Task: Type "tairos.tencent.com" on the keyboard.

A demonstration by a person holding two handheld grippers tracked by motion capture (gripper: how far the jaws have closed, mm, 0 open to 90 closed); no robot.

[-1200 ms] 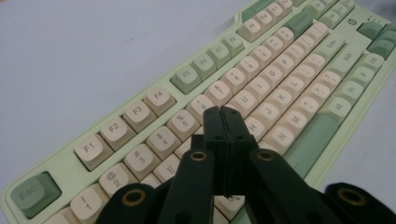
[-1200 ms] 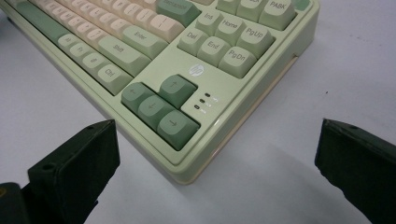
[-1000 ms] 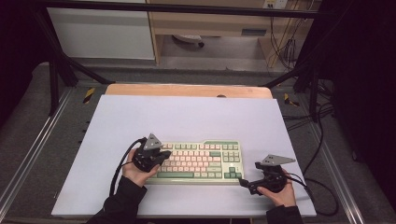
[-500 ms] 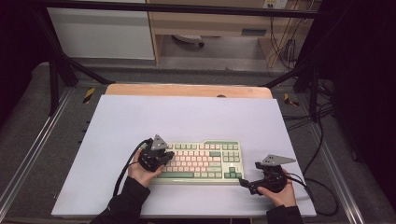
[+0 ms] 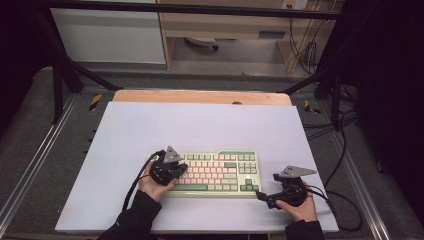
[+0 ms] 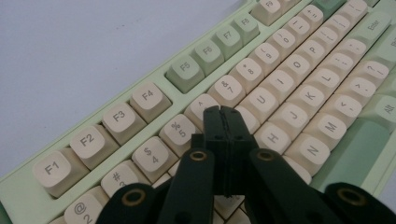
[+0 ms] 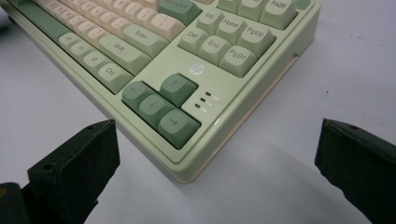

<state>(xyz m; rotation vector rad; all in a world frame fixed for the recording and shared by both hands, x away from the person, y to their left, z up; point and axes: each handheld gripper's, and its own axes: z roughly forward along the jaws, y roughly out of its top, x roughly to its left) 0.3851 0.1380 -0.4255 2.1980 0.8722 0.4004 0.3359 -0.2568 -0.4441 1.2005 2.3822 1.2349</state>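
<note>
A pale green keyboard [image 5: 220,172] with cream and green keys lies on the white mat, near its front edge. My left gripper [image 5: 181,168] is over the keyboard's left end. In the left gripper view its jaws [image 6: 222,114] are shut with nothing between them, and the tips sit low over the number row between the "5" and "7" keys of the keyboard [image 6: 299,79]. Whether they press a key I cannot tell. My right gripper [image 5: 261,194] rests on the mat at the keyboard's front right corner. Its jaws [image 7: 215,154] stand wide open, facing the arrow keys [image 7: 159,105].
The white mat [image 5: 150,130] covers a wooden table whose far edge [image 5: 200,96] shows behind it. Black frame bars cross at the back left and right. Cables [image 5: 345,200] trail off the table's right side, and the left gripper's cable [image 5: 134,187] loops beside the forearm.
The left gripper has shifted slightly to the right over the keyboard's left end. The right gripper has stayed where it was.
</note>
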